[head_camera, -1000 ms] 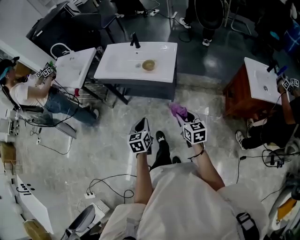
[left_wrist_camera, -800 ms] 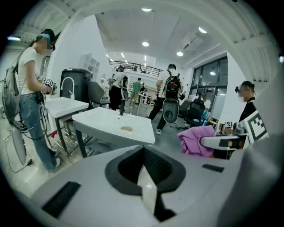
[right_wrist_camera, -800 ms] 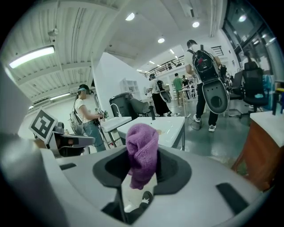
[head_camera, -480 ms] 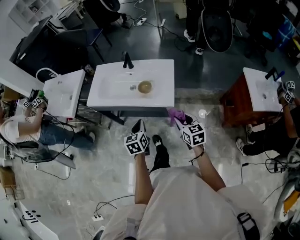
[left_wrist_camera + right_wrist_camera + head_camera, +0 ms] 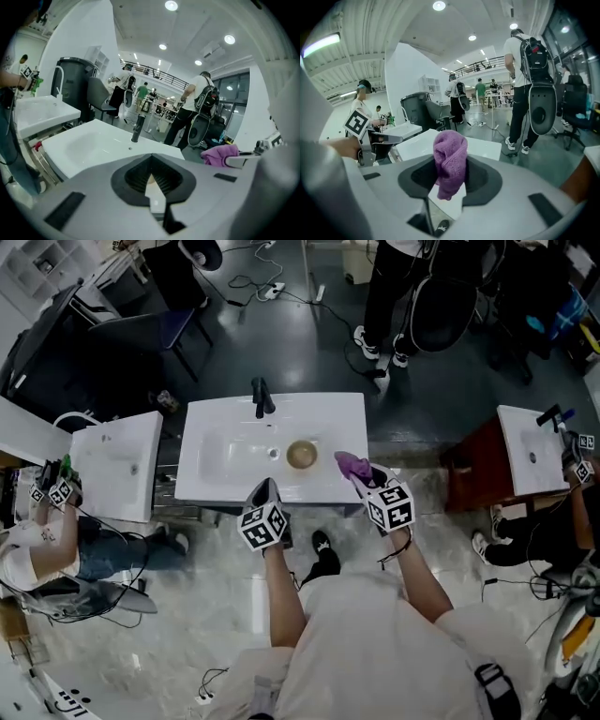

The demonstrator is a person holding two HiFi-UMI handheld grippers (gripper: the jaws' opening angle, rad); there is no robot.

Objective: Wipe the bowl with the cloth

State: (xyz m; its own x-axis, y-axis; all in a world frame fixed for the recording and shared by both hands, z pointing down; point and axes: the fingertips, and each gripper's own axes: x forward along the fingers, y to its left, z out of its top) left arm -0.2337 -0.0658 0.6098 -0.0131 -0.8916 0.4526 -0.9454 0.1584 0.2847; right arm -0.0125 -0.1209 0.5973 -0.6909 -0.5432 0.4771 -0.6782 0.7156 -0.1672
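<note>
The big white sink (image 5: 216, 465) is right in front of the person. Its hard near edge is the first worry. Both tools hang over it, and a low swing could bang them on it.

The left gripper (image 5: 265, 487) is clenched tight with nothing in it. Shut like that, it cannot hold the bowl, so I think the bowl may slide or spin when it gets rubbed.

The right gripper (image 5: 364, 476) is squeezing the purple cloth (image 5: 352, 463), which sticks out of its jaws in a lump. It looks pinched by one end only, so a hard rub might pull it loose.

The little brown bowl (image 5: 301, 454) sits in the sink basin. It is at about 11 o'clock from the right gripper and 1 o'clock from the left one.

Only the head view shows the bowl plainly, and how near both tools are to it. The left gripper view shows its own jaws pressed together, the faucet (image 5: 136, 129) at 12 o'clock and the cloth at 3 o'clock. The right gripper view shows the cloth held between the jaws up close, with the left gripper at 9 o'clock.
</note>
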